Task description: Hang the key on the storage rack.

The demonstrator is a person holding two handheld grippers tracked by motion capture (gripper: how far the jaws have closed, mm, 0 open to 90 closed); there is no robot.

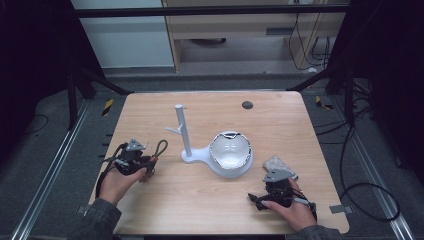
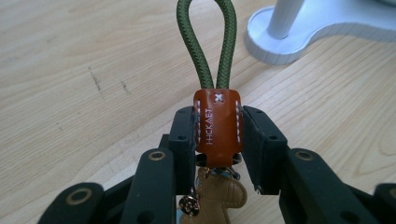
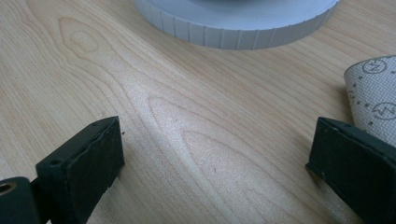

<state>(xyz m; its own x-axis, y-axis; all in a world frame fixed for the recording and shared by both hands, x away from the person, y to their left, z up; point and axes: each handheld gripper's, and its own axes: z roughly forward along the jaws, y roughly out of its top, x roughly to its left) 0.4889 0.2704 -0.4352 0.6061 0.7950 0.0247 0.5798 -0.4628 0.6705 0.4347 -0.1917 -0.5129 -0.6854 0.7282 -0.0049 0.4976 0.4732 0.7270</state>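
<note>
The left tongs are clamping the brown leather tab of a keychain, one pad pressing on each side of the tab. In the left gripper view the green cord loop is running straight out from the tab toward twelve o'clock, so the keychain's long axis is lying in line with the tongs. The loop's top is being cut off by the upper edge of that view. Below the tab, a tan charm and a small round metal piece are hanging, half hidden behind the jaws. The stamped lettering on the tab is hard to read.

In the high view the keychain is sitting at the nine o'clock side of the table, the loop pointing toward about one o'clock, at the white stand near the centre. A shiny bowl is resting on the stand's base.

The right tongs are standing wide apart over bare wood, gripping nothing. A patterned cloth is lying just beside one jaw, cut off by the right edge.
</note>
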